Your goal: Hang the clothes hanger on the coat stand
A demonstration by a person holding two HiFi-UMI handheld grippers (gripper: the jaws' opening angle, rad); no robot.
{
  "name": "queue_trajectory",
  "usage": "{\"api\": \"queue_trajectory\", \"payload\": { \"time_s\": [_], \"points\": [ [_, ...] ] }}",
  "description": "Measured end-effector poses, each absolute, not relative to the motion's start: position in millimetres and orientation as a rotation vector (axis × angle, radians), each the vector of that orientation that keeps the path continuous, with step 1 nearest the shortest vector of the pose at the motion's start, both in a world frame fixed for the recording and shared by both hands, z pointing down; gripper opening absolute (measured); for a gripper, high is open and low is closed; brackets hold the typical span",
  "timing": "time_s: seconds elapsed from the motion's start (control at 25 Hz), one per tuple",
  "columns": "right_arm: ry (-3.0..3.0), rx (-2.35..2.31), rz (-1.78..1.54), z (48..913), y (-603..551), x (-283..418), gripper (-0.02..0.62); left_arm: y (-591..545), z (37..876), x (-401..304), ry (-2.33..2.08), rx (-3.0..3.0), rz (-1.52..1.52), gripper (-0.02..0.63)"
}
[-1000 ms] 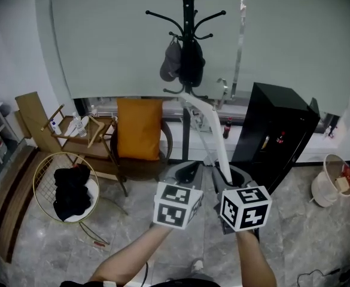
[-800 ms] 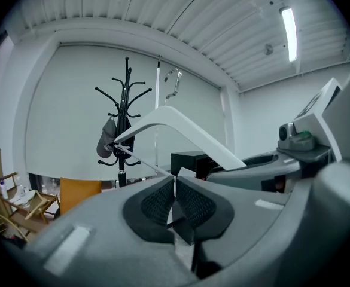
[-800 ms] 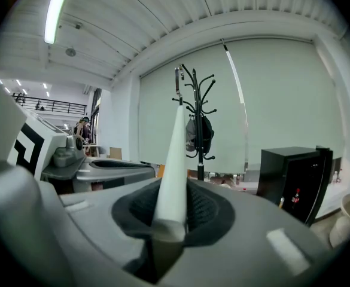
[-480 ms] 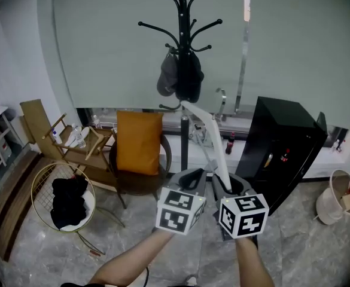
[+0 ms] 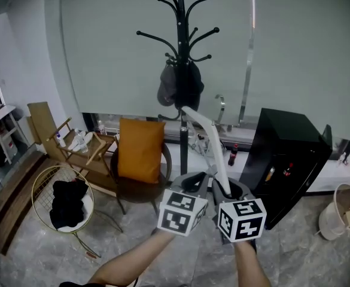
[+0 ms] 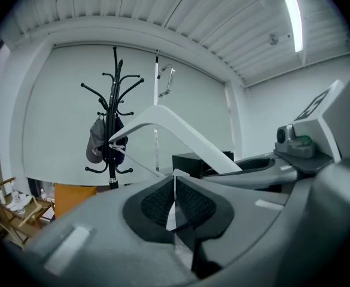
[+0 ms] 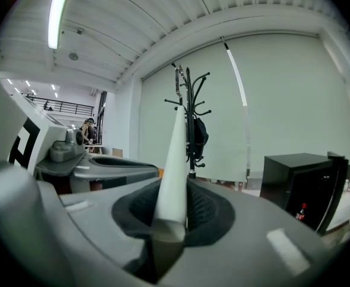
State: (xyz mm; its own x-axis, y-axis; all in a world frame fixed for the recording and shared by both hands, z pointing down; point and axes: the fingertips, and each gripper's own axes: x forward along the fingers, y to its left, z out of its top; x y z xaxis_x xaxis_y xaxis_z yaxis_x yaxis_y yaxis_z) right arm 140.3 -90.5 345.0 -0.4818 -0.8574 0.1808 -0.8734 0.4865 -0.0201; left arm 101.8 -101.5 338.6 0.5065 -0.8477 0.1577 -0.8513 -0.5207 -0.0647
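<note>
A black coat stand (image 5: 179, 52) rises ahead in the head view, with a dark cap and bag (image 5: 179, 87) hanging on its lower pegs. The white clothes hanger (image 5: 209, 136) slants up from my grippers toward the stand, still short of it. Below it my left gripper (image 5: 192, 183) is shut on the hanger's thin lower edge (image 6: 173, 203). To its right, my right gripper (image 5: 228, 190) is shut on the broad white arm (image 7: 175, 166). The hanger's metal hook (image 6: 166, 79) shows to the right of the stand (image 6: 112, 118) in the left gripper view. In the right gripper view the stand (image 7: 191, 112) lies straight beyond the hanger.
A chair with an orange cushion (image 5: 140, 149) sits left of the stand's base. A black cabinet (image 5: 288, 160) stands to the right. A wooden folding chair (image 5: 67, 143) and a wire basket (image 5: 43, 187) holding dark clothes are at the left, a white bin (image 5: 341, 211) at the far right.
The view has lifted, so the whole top of the coat stand now shows. Both grippers have kept hold of the hanger and stayed side by side.
</note>
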Motion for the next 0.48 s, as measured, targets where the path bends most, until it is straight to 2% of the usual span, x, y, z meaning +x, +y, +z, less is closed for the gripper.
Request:
{"api": "queue_trajectory", "payload": {
  "time_s": [0.48],
  "points": [
    [-2.579, 1.539, 0.115, 331, -117, 165, 0.081, -129, 324, 122, -1.526, 2.717, 0.233, 0.012]
  ]
}}
